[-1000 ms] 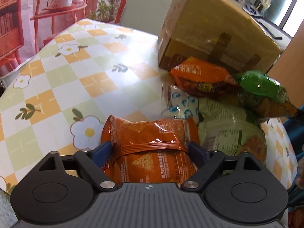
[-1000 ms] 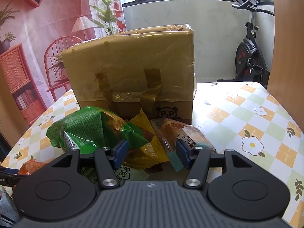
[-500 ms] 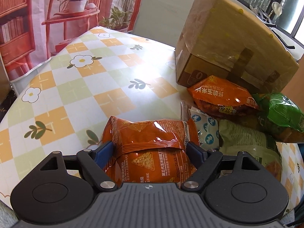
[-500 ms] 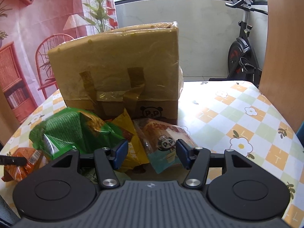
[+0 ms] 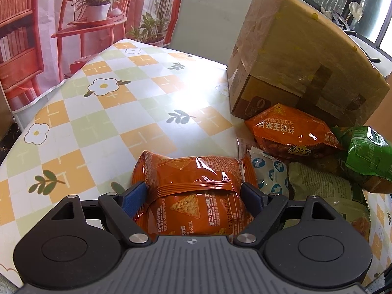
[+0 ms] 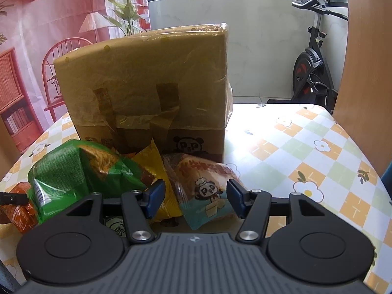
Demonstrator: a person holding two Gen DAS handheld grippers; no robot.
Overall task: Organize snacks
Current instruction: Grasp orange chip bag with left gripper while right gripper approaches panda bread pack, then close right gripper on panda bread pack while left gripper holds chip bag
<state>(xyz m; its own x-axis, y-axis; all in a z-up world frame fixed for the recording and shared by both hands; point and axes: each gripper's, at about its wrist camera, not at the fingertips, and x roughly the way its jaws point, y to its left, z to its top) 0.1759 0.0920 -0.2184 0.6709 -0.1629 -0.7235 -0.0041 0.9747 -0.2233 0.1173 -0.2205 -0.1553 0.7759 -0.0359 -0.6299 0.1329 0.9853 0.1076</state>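
Left wrist view: the left gripper [image 5: 193, 194] is clamping an orange chip bag [image 5: 196, 191] between wide-set fingers, above the flowered tablecloth [image 5: 103, 112] beside the snack pile. The right gripper [image 6: 194, 197] is hovering half-open, gripping nothing, over a panda-print packet [image 6: 208, 188] lying before the taped cardboard box [image 6: 147, 80].

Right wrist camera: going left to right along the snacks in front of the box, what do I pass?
Orange bag → green bag → yellow packet → panda packet, then bare tablecloth.
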